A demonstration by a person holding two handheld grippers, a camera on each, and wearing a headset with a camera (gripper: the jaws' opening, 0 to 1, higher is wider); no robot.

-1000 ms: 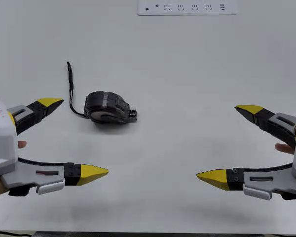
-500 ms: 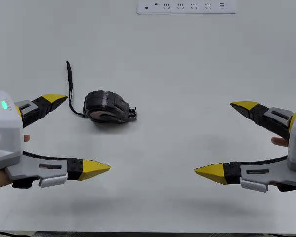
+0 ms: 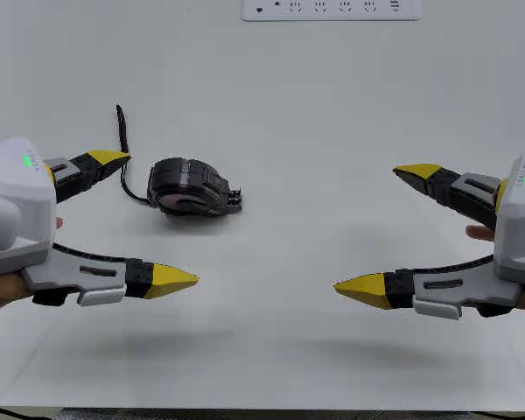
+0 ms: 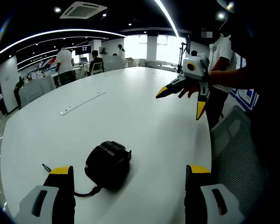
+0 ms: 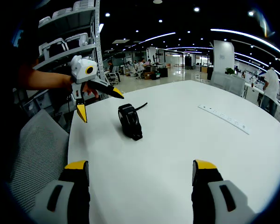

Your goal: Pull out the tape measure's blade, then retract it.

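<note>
A black tape measure [image 3: 191, 187] lies on its side on the white table [image 3: 297, 114], its cord strap [image 3: 122, 144] trailing to the back left and its blade tip facing right. My left gripper [image 3: 144, 219] stands open just left of it, the far fingertip close to the strap. In the left gripper view the tape measure [image 4: 108, 164] sits between the jaws, a little ahead. My right gripper [image 3: 381, 229] is open, well to the right, with nothing between its fingers. The right gripper view shows the tape measure [image 5: 129, 120] farther off and the left gripper [image 5: 95, 100] beyond it.
A white power strip [image 3: 331, 10] lies along the table's far edge. The near table edge runs just below both grippers. People and desks stand in the office behind, and a mesh chair [image 5: 32, 149] is beside the table.
Both grippers have crept inward and slightly forward; the left one's far fingertip is now nearer the tape measure's strap. The tape measure has not moved.
</note>
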